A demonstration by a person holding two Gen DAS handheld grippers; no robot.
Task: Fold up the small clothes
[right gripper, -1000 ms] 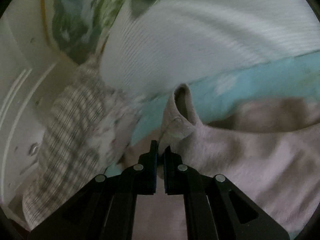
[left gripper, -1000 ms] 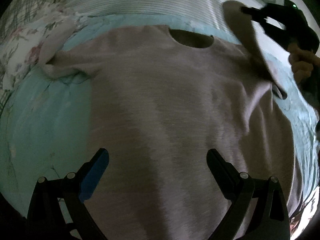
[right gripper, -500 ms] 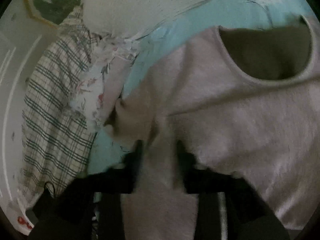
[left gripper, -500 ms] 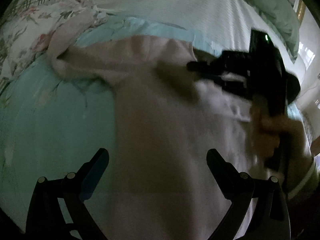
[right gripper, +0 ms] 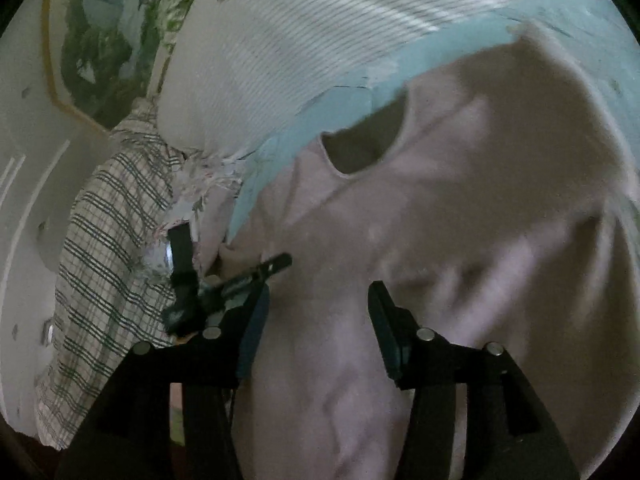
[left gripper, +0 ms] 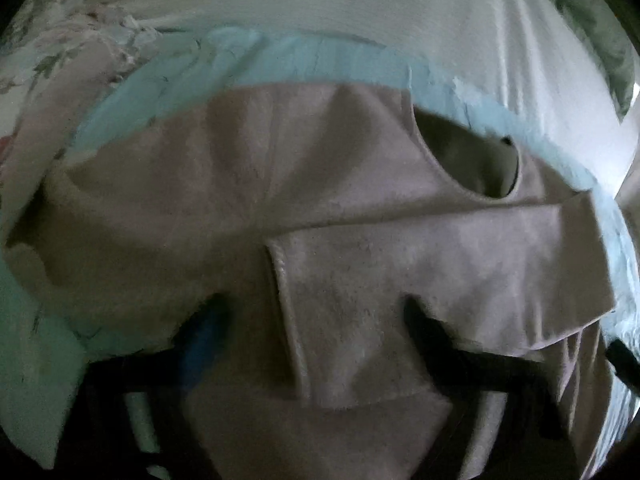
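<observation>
Bedding in a pale turquoise sheet (left gripper: 168,84) is carrying the whole scene, and it's all pretty dim and a bit smeared.

Closest to the lens in the left wrist view, the left gripper (left gripper: 312,320) is hanging over the pink shirt (left gripper: 168,208). Its jaws have just been closing in, but they're still standing apart, and nothing is pinched between them; the folded-over sleeve (left gripper: 420,280) is lying flat across the chest right under them, its cuff edge facing left.

Over on the right wrist view, the right gripper (right gripper: 316,316) is sitting with its jaws parted too. They have just been opening, and there's only loose shirt fabric (right gripper: 460,208) showing between the fingers, not clamped. Just past its left finger, the other gripper is poking in as a dark blurry shape.

Going further out, the shirt's neck opening (left gripper: 468,160) is gaping dark toward the top of the spread. Beyond that a white ribbed pillow (right gripper: 280,48) is lying against the turquoise. Off to the side a checked cloth (right gripper: 100,248) and a floral cloth (left gripper: 60,52) are bunching up at the bed edge. A green-patterned pillow (right gripper: 100,40) is sitting farthest back.
</observation>
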